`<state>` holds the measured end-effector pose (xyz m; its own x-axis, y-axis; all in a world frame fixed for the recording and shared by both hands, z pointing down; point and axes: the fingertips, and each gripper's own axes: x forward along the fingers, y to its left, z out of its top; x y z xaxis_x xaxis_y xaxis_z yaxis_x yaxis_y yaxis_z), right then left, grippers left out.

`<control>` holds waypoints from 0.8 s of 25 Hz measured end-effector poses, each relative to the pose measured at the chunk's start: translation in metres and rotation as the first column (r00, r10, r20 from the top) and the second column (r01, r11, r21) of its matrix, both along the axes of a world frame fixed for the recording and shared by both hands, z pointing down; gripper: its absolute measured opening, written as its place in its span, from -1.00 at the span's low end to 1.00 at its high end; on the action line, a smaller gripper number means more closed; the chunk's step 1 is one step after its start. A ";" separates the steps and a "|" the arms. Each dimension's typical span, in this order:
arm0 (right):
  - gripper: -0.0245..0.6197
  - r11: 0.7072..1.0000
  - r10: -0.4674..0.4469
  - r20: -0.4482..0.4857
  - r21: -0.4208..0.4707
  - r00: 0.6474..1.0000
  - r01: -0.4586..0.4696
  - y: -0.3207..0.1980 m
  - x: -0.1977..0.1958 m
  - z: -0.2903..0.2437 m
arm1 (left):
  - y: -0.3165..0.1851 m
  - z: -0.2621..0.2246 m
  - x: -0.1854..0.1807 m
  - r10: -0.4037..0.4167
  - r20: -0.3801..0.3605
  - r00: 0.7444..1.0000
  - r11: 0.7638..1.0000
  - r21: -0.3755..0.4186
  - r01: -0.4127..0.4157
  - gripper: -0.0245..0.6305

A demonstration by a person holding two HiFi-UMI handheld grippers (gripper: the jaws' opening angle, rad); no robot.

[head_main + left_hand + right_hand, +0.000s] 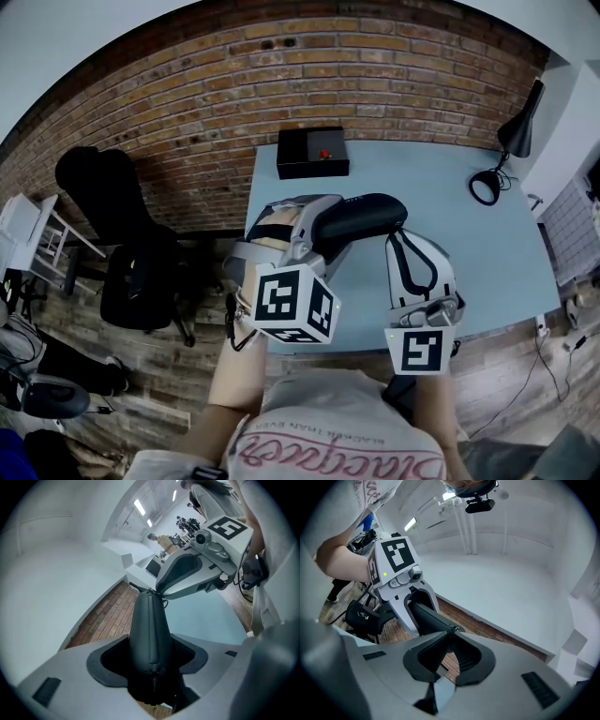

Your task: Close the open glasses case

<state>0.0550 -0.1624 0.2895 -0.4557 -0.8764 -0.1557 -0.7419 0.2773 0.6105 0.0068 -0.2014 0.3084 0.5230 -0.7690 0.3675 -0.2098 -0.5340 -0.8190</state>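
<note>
A black zip-up glasses case is held in the air over the near left part of the pale blue table. My left gripper is shut on the case's body, and in the left gripper view the case sits squeezed between the jaws. My right gripper meets the case's other end. In the right gripper view its tips are pinched together on the small metal zipper pull at the tip of the case. The zip line runs along the case's edge.
A black box with a small red item on top sits at the table's far left corner. A black desk lamp stands at the far right. A black office chair is left of the table, with a brick wall behind it.
</note>
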 end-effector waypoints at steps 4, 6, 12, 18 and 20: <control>-0.81 1.000 -0.001 0.009 0.004 1.000 0.001 0.002 0.000 -0.001 | 0.000 -0.002 -0.002 0.003 0.021 1.000 1.000 0.026 -0.004 -0.10; -0.81 1.000 0.004 0.027 0.009 1.000 -0.004 0.003 0.002 -0.003 | -0.001 -0.003 -0.003 -0.002 0.011 1.000 1.000 0.028 0.002 -0.10; -0.86 1.000 0.000 0.078 0.023 0.997 -0.001 0.007 0.004 -0.008 | 0.001 -0.008 -0.003 -0.006 -0.009 1.000 0.999 0.033 0.007 -0.10; -0.86 0.999 0.021 0.158 0.038 0.987 -0.027 0.007 0.011 -0.015 | 0.005 -0.012 0.000 0.005 -0.020 1.000 0.999 0.034 -0.005 -0.10; -0.86 0.998 0.018 0.214 0.058 0.977 -0.031 0.007 0.014 -0.021 | 0.006 -0.012 0.001 0.010 -0.027 1.000 1.000 0.028 -0.009 -0.10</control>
<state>0.0689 -0.1554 0.2683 -0.3851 -0.8728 -0.3000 -0.8629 0.2251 0.4526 0.0082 -0.1957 0.2962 0.5399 -0.7739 0.3310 -0.2275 -0.5128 -0.8278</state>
